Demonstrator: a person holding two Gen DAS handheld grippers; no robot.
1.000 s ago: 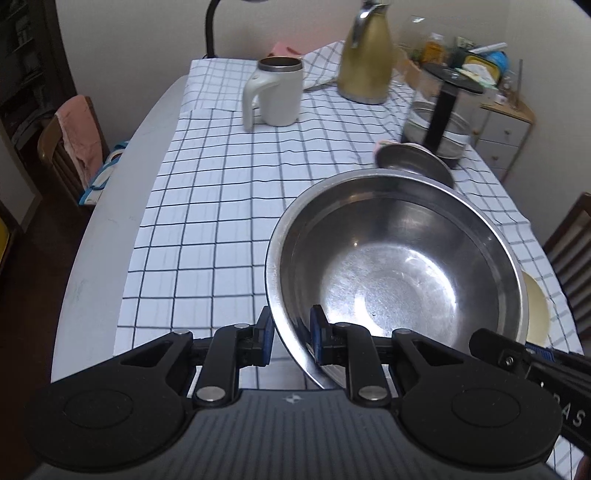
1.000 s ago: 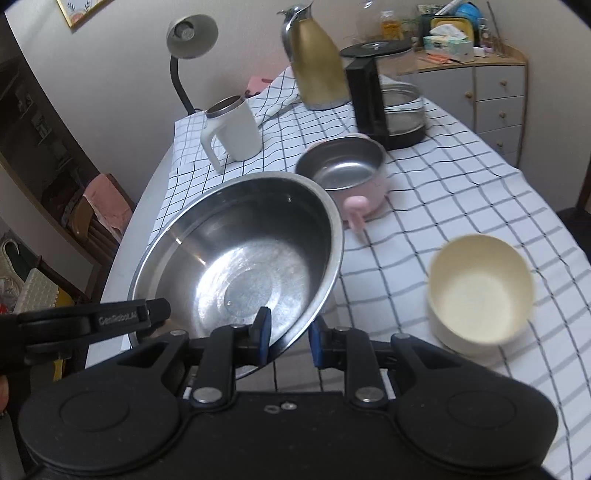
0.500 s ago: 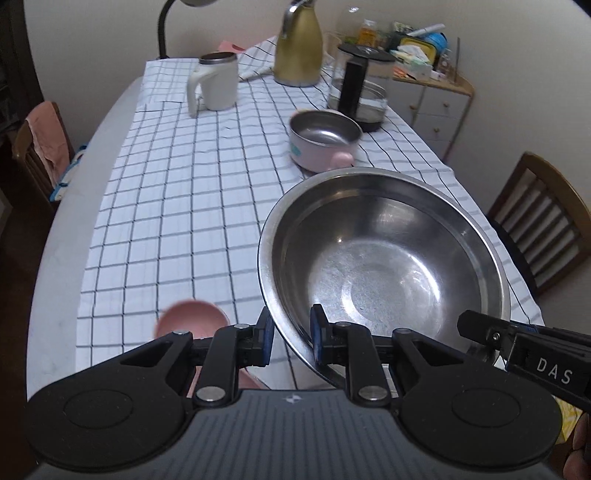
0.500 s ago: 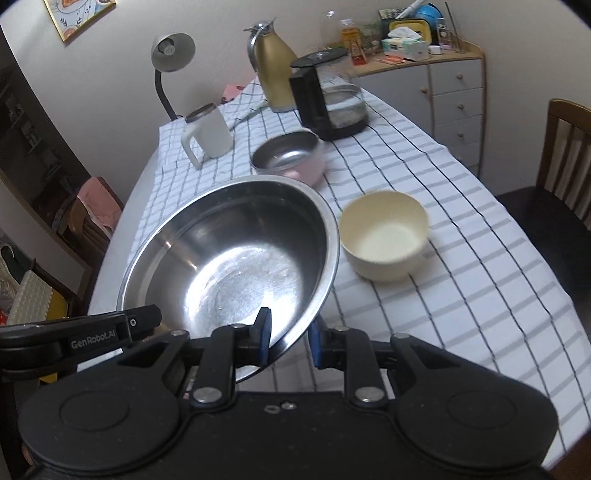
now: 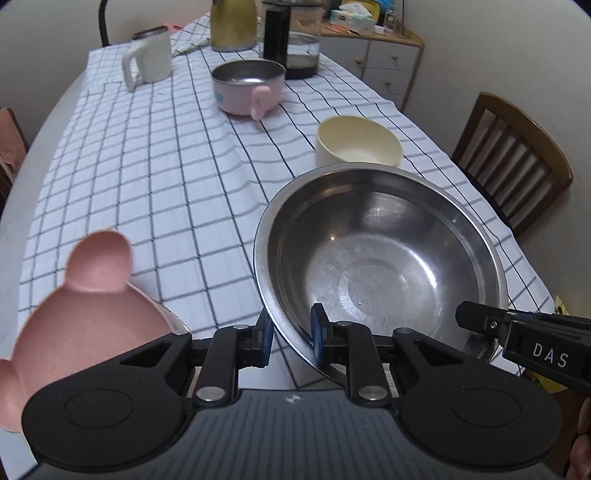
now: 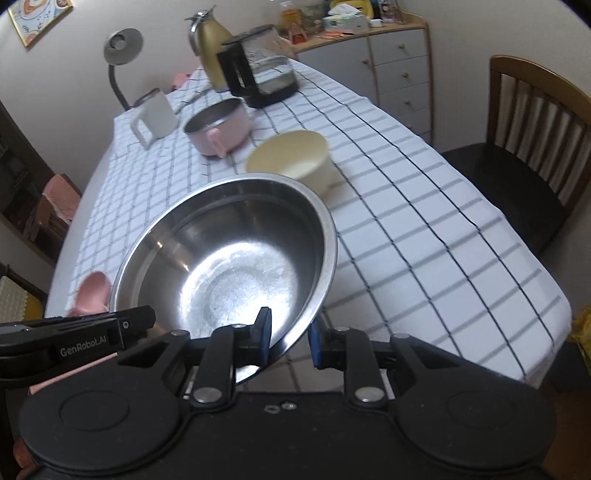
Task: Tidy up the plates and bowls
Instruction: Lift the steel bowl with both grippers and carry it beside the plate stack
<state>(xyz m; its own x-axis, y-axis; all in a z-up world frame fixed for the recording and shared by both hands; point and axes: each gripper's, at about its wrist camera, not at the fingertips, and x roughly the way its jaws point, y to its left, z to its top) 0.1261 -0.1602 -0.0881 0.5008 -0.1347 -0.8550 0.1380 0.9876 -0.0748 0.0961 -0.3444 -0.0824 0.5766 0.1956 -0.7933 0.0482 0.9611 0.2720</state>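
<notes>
A big steel bowl [image 5: 380, 258] [image 6: 229, 258] hangs above the near end of the checked table, held by both grippers. My left gripper [image 5: 291, 338] is shut on its near left rim. My right gripper [image 6: 288, 339] is shut on its near right rim and shows as a black arm [image 5: 517, 339] in the left wrist view. A pink plate with round ears [image 5: 85, 306] [image 6: 92, 291] lies at the near left. A cream bowl [image 5: 356, 144] [image 6: 291, 157] stands just beyond the steel bowl. Farther back sits a pink steel-lined bowl [image 5: 249, 88] [image 6: 218, 125].
At the far end stand a white mug [image 5: 147, 61] [image 6: 153, 116], a gold kettle [image 5: 232, 24] [image 6: 210, 48] and a coffee maker [image 5: 291, 44] [image 6: 258, 77]. A wooden chair [image 5: 513, 162] [image 6: 532, 147] is at the right, drawers [image 6: 399, 70] behind. The tablecloth's near edge [image 6: 480, 362] hangs over the floor.
Both grippers have carried the steel bowl back toward the near end of the table. The cream bowl now lies beyond it, and the pink plate has come into view at the near left.
</notes>
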